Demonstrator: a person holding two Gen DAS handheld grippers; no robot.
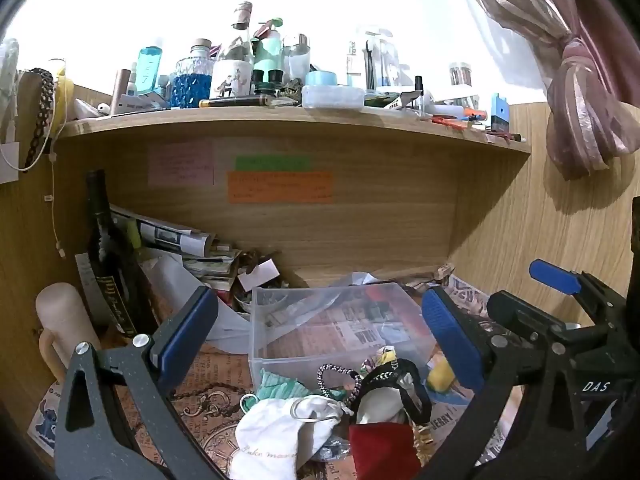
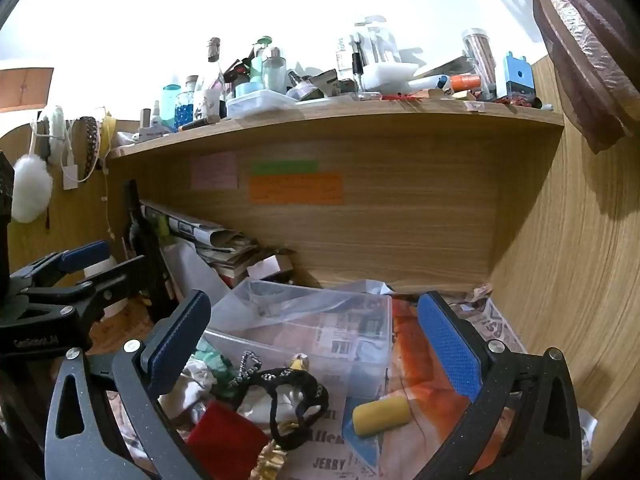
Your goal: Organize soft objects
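Note:
A pile of soft objects lies on the desk in front of a clear plastic box [image 1: 340, 324] [image 2: 320, 328]: a white drawstring pouch [image 1: 276, 436], a red cloth [image 1: 380, 452] [image 2: 226, 440], a green fabric piece [image 1: 280, 386], a black strap item [image 1: 400, 384] [image 2: 296, 396] and a yellow sponge roll [image 2: 380, 416] [image 1: 440, 378]. My left gripper [image 1: 320, 340] is open above the pile, holding nothing. My right gripper [image 2: 316, 344] is open and empty above the box and the sponge. The right gripper also shows at the right edge of the left wrist view [image 1: 556, 280].
A wooden shelf [image 1: 280, 124] [image 2: 340, 120] crowded with bottles and jars runs overhead. A dark wine bottle [image 1: 108, 256] and stacked papers [image 1: 184, 244] stand at the back left, a cream mug [image 1: 64, 320] on the left. Wooden walls enclose the right side; a curtain [image 1: 580, 92] hangs there.

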